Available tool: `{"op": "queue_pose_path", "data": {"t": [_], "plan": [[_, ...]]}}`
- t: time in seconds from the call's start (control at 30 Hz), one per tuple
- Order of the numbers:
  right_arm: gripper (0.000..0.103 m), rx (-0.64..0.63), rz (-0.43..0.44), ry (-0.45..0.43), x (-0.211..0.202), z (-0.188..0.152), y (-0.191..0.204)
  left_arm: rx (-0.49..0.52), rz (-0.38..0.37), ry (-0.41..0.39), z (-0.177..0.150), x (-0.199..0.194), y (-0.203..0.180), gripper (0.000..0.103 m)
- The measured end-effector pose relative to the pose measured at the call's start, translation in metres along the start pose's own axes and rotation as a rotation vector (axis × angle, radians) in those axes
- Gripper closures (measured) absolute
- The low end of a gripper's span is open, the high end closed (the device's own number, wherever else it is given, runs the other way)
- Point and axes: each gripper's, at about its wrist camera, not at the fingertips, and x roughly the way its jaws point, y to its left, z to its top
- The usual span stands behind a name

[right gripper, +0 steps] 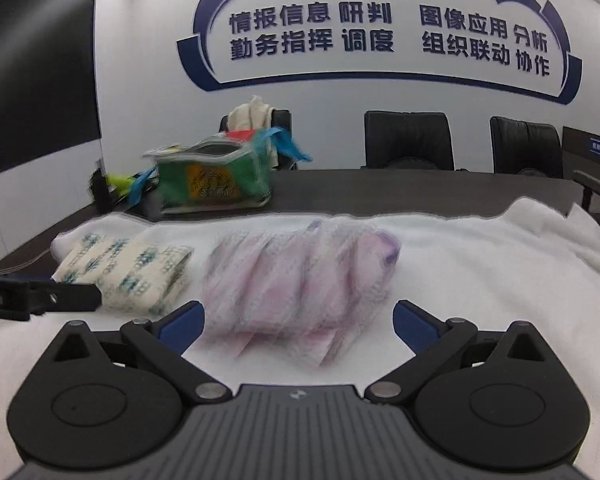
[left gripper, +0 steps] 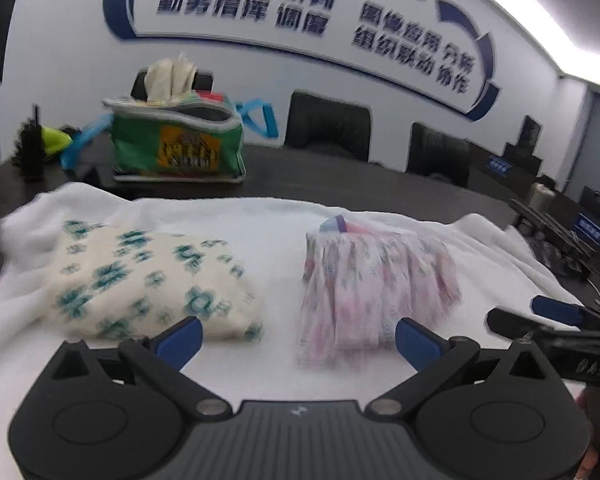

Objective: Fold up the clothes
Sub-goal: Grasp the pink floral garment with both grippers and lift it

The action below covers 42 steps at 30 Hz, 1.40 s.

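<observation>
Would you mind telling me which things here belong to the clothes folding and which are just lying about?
Part of the job:
- green-print folded garment
- pink floral garment
- white towel underneath them
- left gripper and right gripper, both open and empty

Lying about:
- green bag stuffed with cloth
- black office chairs
- dark table

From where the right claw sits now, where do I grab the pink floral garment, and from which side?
A judgement: take the near hem of the pink floral garment, coming straight in from the front. It lies bunched in loose pleats on the white towel, and its fanned lower edge faces the open right claw, nothing between. The folded green-print garment lies apart, left.
</observation>
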Motion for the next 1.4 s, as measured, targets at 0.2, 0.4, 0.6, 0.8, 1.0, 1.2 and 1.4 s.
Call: {"op": "queue_pose_path", "data": {"t": [0.2,0.4,0.6,0.8,1.0,1.2,1.4], "plan": [[0.035,0.118,0.044,0.167,0.091,0.039,-0.052,0.033,-0.020,0.211,0.014,0.100,-0.019,0.068],[0.100,0.117,0.102,0.207,0.105,0.059,-0.064,-0.078,-0.143,0.172,0.018,0.061,0.002,0.103],[0.101,-0.164,0.464,-0.021,-0.057,0.084,0.011,-0.096,-0.416,-0.141,0.028,-0.123,0.024,0.103],[0.101,-0.277,0.640,-0.274,-0.171,0.118,0.061,-0.094,-0.440,-0.487,0.055,-0.270,0.030,0.103],[0.101,-0.332,0.693,-0.468,-0.252,0.151,0.099,-0.083,-0.364,-0.640,0.095,-0.347,0.024,0.103],[0.101,-0.035,0.376,-0.306,-0.185,0.135,0.018,-0.048,-0.345,-0.442,0.130,-0.267,-0.031,0.094],[0.100,0.264,-0.015,-0.089,-0.107,0.103,-0.083,0.071,-0.403,-0.207,0.038,-0.195,-0.039,0.048]]}}
